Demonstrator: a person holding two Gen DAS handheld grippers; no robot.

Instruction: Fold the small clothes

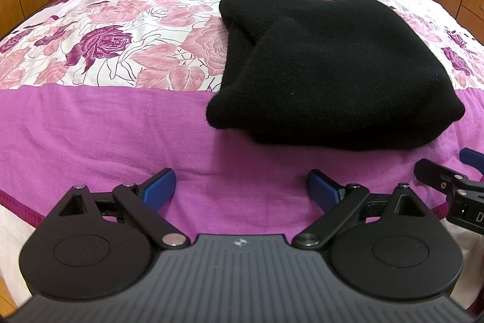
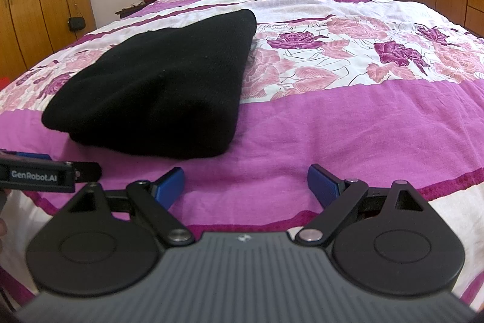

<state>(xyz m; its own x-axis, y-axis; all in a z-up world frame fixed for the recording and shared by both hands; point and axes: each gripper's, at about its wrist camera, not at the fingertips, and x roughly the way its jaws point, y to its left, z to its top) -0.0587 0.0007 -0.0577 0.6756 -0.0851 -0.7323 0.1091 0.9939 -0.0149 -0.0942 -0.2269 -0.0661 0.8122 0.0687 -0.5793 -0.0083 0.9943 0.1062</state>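
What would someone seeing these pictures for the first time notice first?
The black knit garment, folded into a thick bundle, stands out on the bed's pink and purple rose-print cover, near the foot end. Just in front of it, the left gripper and right gripper hang side by side, both open and empty, blue pads wide apart over the plain purple band.

Folded black garment (image 2: 157,87) lies on the bedspread (image 2: 348,117), right gripper (image 2: 245,186) jaws wide.

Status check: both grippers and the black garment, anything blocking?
Left hand-held gripper open, empty. Right hand-held gripper open, empty. Black garment lies folded on the bedspread, untouched. Nothing in the way.
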